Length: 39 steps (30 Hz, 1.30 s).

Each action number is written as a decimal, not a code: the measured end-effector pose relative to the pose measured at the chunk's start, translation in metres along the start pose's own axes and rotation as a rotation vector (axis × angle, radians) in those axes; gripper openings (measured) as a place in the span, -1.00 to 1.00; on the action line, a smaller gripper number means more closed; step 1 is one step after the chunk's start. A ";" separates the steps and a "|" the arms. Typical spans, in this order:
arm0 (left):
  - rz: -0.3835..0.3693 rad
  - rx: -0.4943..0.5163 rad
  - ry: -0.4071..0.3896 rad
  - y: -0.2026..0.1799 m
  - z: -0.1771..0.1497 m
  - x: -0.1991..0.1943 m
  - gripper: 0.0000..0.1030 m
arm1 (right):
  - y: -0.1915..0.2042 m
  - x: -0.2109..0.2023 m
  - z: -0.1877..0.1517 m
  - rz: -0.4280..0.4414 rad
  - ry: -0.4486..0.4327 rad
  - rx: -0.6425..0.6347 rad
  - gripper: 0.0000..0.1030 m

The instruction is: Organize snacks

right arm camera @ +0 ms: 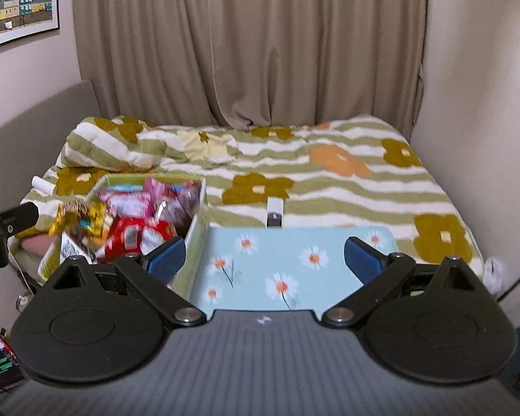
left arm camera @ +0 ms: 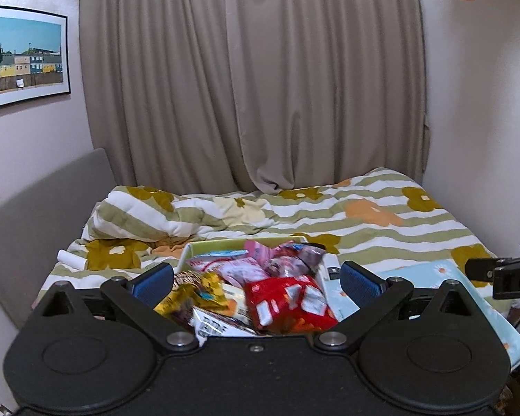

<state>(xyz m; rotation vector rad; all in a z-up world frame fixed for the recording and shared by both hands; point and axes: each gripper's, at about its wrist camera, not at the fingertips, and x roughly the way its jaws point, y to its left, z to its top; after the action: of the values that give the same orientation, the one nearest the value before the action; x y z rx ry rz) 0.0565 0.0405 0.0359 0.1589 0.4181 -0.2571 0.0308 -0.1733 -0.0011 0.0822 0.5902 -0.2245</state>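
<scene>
L gripper (left arm camera: 256, 279) open over snack box (left arm camera: 204, 247), R view only: daisy tray (right arm camera: 294, 263)

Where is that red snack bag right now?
The red snack bag lies at the near end of the green box of snacks on the bed, beside a gold packet on its left.

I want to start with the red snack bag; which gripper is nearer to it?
Left. The left gripper is open right over the red snack bag; the right gripper is open over the daisy tray beside the box.
</scene>
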 end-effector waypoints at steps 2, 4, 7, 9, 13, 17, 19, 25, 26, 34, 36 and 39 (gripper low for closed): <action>-0.008 -0.006 0.005 -0.003 -0.006 -0.003 1.00 | -0.005 -0.002 -0.009 -0.006 0.014 0.006 1.00; -0.020 -0.016 0.012 -0.007 -0.012 -0.005 1.00 | -0.010 -0.004 -0.016 -0.007 0.027 0.011 1.00; -0.020 -0.017 0.020 -0.013 -0.019 -0.008 1.00 | -0.016 -0.007 -0.022 -0.011 0.034 0.015 1.00; -0.014 -0.014 0.023 -0.017 -0.023 -0.010 1.00 | -0.020 -0.008 -0.024 -0.012 0.035 0.016 1.00; -0.008 -0.004 0.029 -0.026 -0.029 -0.014 1.00 | -0.026 -0.008 -0.027 -0.014 0.039 0.014 1.00; -0.006 0.010 0.036 -0.032 -0.030 -0.014 1.00 | -0.032 -0.010 -0.031 -0.015 0.042 0.024 1.00; -0.007 0.010 0.036 -0.033 -0.031 -0.014 1.00 | -0.035 -0.011 -0.032 -0.016 0.043 0.031 1.00; -0.009 0.016 0.034 -0.034 -0.033 -0.019 1.00 | -0.038 -0.012 -0.034 -0.013 0.042 0.036 1.00; -0.008 0.017 0.035 -0.034 -0.033 -0.019 1.00 | -0.038 -0.012 -0.034 -0.013 0.042 0.034 1.00; 0.010 -0.003 0.034 -0.027 -0.035 -0.024 1.00 | -0.030 -0.017 -0.035 -0.001 0.040 0.033 1.00; 0.012 -0.004 0.034 -0.026 -0.035 -0.025 1.00 | -0.028 -0.017 -0.035 0.000 0.043 0.035 1.00; 0.012 -0.006 0.035 -0.024 -0.036 -0.025 1.00 | -0.027 -0.018 -0.035 -0.001 0.044 0.036 1.00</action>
<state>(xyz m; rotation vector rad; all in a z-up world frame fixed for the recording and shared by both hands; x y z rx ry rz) 0.0139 0.0303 0.0121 0.1598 0.4526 -0.2415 -0.0089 -0.1913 -0.0206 0.1221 0.6296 -0.2344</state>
